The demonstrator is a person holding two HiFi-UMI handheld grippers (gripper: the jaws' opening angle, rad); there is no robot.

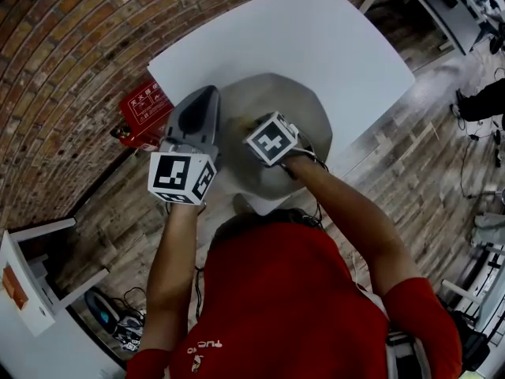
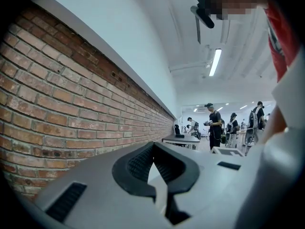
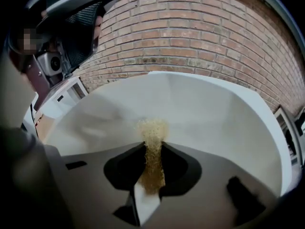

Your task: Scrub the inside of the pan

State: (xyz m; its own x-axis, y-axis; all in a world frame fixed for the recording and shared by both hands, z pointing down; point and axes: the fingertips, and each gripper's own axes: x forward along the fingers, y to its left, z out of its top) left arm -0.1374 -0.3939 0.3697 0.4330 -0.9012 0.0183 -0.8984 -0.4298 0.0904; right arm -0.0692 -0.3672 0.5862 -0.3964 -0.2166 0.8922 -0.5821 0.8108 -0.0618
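As the right gripper [image 3: 151,149] clamps a tan scourer [image 3: 152,130], press it in firm circles over the pan [image 3: 214,113] ahead, the left gripper [image 2: 153,147] idling beside, closed and empty.

Both hand-held grippers [image 2: 152,145] [image 3: 152,145] closed

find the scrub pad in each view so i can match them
Head view: scrub pad shows as a tan scrap inside the pan.
Left gripper view: not in it.
Right gripper view: centre, clamped in the right tool, against the pan.
Shared landmark: the brick wall.
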